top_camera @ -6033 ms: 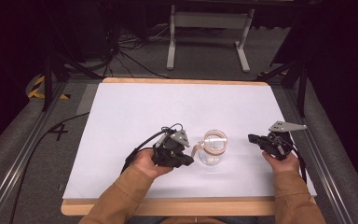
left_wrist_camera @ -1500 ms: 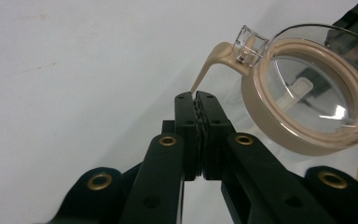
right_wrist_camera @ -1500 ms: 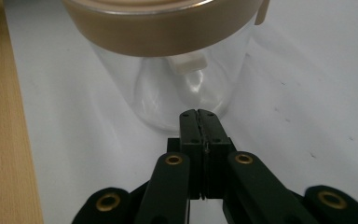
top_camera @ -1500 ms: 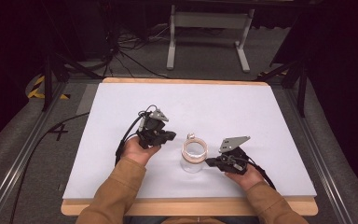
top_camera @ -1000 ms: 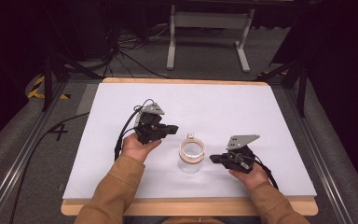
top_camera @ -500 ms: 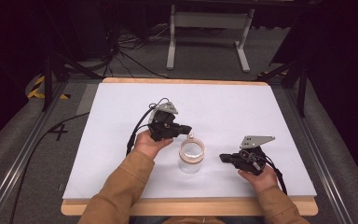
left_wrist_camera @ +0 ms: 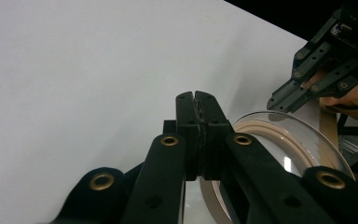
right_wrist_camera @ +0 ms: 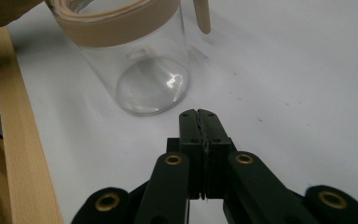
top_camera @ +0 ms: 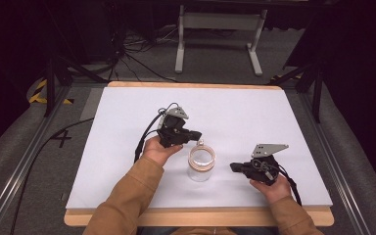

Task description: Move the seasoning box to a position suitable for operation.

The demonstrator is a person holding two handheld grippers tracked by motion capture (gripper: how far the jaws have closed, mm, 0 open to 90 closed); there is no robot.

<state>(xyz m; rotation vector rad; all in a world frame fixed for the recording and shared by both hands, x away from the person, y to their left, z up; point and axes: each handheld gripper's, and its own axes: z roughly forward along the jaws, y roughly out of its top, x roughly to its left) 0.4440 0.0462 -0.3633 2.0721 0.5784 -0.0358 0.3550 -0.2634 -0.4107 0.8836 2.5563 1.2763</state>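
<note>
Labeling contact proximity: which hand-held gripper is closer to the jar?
The left hand-held gripper: its shut jaws sit right at the jar rim, by the tab. The right hand-held gripper, also shut, stays clearly apart from the jar's side.

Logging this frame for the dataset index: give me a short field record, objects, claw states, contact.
surface: white table
object: clear glass jar, tan band at rim, upright, lid closed, looks empty
left claw: shut, tip by the jar's rim tab, contact unclear
right claw: shut, pointing at jar, apart from it
held: nothing seen in either claw
</note>
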